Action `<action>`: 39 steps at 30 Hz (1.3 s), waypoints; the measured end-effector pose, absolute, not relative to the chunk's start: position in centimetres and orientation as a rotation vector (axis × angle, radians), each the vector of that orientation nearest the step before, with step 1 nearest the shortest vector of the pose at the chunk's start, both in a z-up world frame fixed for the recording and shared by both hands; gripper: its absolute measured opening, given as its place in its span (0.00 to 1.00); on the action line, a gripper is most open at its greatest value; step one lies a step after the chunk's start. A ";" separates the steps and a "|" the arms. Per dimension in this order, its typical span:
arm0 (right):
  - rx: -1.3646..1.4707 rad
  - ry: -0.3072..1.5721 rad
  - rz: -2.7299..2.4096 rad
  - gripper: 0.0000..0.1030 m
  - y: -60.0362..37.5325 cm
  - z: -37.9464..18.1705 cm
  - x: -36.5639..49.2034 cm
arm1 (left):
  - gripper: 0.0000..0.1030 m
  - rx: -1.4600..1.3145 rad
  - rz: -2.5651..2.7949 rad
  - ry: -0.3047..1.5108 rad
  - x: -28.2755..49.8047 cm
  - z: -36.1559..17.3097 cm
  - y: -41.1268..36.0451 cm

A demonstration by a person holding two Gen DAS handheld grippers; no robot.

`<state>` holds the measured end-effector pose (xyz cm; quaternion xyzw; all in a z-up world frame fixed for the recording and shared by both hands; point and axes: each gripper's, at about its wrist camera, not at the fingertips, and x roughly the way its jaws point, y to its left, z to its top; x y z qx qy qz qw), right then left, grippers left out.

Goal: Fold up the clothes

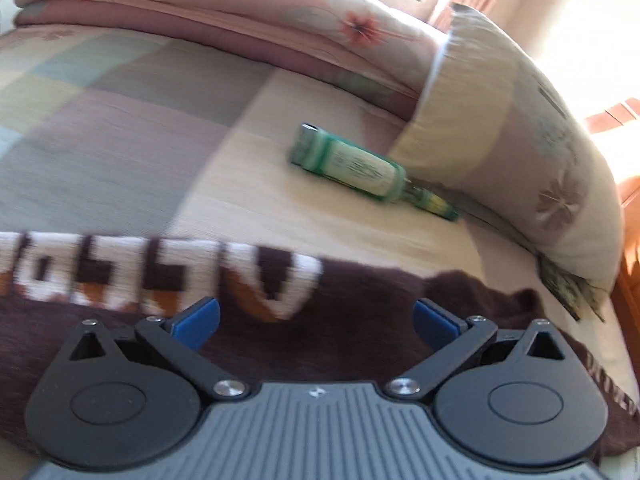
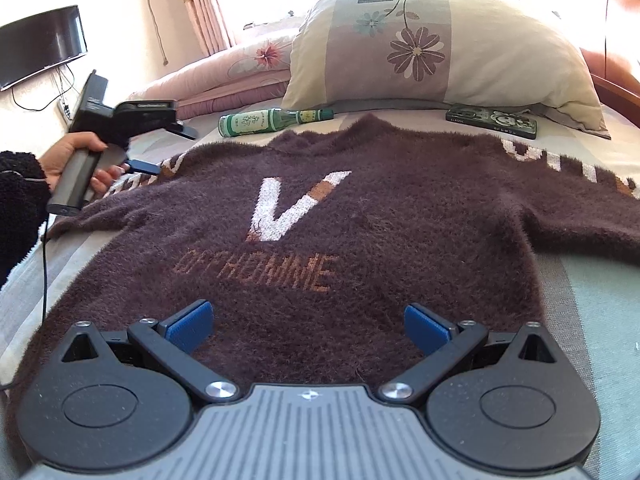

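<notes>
A big brown fuzzy sweater lay flat on my bed, front side up, with a white letter V in the middle of it and orange letters just below. My right claw hung over the bottom edge of the sweater. Its two blue fingers were spread wide apart, and they held nothing. My left claw was over by the sweater's sleeve, the one with big white letters on it. That claw was spread wide too, and nothing was between its blue pads. From the right claw's camera I could see my left hand gripping the handle of that claw, off at the left side of the sweater. I could not tell if the left claw was touching the sleeve or just above it, because that picture was blurry. A green glass bottle lay on its side on the bed, just past the neck of the sweater. Near it sat a big pillow with flowers on it, and a dark phone case lay in front of the pillow. A pink folded blanket was at the far side of the bed. A dark screen hung on the wall.
</notes>
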<state>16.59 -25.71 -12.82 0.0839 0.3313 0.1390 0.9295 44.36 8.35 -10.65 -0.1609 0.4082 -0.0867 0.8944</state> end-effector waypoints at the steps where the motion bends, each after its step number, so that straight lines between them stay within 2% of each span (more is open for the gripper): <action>1: 0.177 0.677 0.291 1.00 -25.7 -12.8 16.5 | 0.99 -0.329 -0.202 0.864 44.8 -11.4 7.1; 7: 0.196 0.668 0.315 1.00 -25.9 -12.4 16.2 | 0.99 -0.246 -0.071 0.801 48.1 -14.1 5.5; 11: 0.215 0.650 0.320 1.00 -26.3 -12.0 15.8 | 0.99 -0.203 -0.005 0.842 49.7 -13.5 5.0; 16: 0.242 0.654 0.327 1.00 -26.7 -11.8 15.7 | 0.99 -0.306 -0.114 0.821 47.7 -11.2 4.0; 23: 0.236 0.665 0.329 1.00 -26.6 -11.9 15.7 | 0.99 -0.320 -0.170 0.893 49.0 -13.5 1.8; 25: 0.239 0.669 0.328 1.00 -26.7 -11.9 15.7 | 0.99 -0.334 -0.160 0.866 49.8 -14.2 2.0; 31: 0.249 0.661 0.329 1.00 -26.9 -11.7 15.5 | 0.99 -0.275 -0.114 0.887 50.4 -13.3 0.6; 39: 0.260 0.669 0.340 1.00 -26.9 -11.9 15.5 | 0.99 -0.345 -0.239 0.884 49.1 -12.5 0.0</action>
